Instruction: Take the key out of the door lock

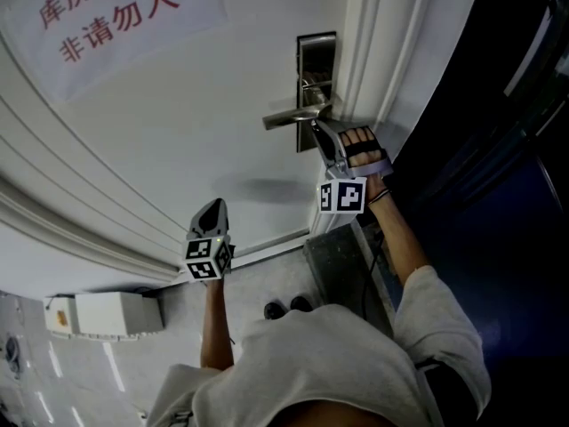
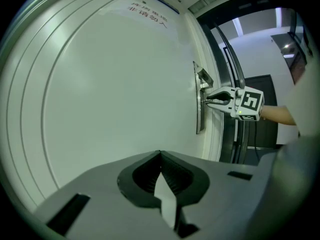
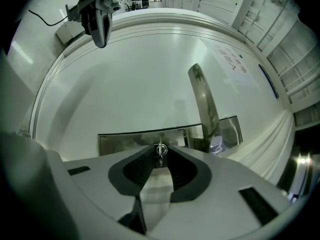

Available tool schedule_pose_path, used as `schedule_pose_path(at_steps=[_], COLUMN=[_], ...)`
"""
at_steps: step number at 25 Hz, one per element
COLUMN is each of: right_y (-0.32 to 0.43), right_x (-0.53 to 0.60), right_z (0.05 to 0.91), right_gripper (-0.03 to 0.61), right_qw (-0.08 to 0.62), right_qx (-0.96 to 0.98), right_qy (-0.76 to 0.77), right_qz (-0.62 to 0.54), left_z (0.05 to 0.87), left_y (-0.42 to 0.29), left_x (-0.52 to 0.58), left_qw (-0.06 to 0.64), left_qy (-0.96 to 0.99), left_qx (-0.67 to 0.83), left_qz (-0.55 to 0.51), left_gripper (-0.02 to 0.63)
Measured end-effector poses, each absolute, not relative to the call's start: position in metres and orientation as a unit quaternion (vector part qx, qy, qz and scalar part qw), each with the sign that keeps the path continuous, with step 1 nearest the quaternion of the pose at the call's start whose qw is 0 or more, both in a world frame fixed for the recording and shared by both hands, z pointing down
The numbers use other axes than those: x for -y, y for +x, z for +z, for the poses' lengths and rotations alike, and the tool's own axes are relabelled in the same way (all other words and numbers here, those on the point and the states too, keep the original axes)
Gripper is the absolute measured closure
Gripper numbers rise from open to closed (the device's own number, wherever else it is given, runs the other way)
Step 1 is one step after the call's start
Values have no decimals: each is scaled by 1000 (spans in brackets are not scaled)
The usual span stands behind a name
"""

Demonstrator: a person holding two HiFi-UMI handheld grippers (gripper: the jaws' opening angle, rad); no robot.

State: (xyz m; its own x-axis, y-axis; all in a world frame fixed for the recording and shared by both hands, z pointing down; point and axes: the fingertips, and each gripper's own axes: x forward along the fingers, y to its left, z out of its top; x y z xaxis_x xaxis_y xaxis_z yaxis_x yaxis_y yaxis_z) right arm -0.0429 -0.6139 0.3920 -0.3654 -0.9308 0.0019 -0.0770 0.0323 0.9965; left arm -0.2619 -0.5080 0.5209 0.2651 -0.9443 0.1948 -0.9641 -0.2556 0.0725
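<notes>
While a white door [image 1: 178, 132] fills the scene, the left gripper [image 1: 212, 206] is held low against the bare panel, well apart from the lock plate [image 1: 316, 56]. Its jaws are seen brought together, with nothing between them. Further right, near the door's right edge, the metal lock plate is shown with a lever handle [image 1: 293, 116] across it. Just below that handle, the right gripper [image 1: 324, 133] is brought up to the plate. Its jaws are narrowed onto the small key [image 3: 161, 150], which is seated in the plate's keyhole. The approach and the grip are judged done. The key is not yet drawn out, so the straight pull away from the door is left.
</notes>
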Motion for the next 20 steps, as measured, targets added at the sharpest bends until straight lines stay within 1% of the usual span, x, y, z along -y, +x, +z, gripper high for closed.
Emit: schedule_pose_path(at_steps=[1,2,3,5,10,20], right_y=[-43,-43,-43,-43,-43,-43], right_x=[615,616,617,619,620,620], right_z=[392,392,392,392,392,392], right_gripper=[492,502,528,545,548,548], right_qw=[382,382,382,382,388,392], right_qx=[606,603,599,592,586,585], right_qy=[415,417,420,423,421,424], right_qz=[-560,-562,-565,-569,-574,-570], left_z=[521,521,522,523,530,527], left_y=[-263,-264,-264,-266,-267,-260], left_x=[508,507,507,507,508,509], left_qw=[89,89,90,91,101,96], left_qy=[790,790,789,788,787,793], left_qx=[604,605,605,606,606,599], left_qz=[55,55,54,55,58,57], left_gripper=[595,595,595,595,595,595])
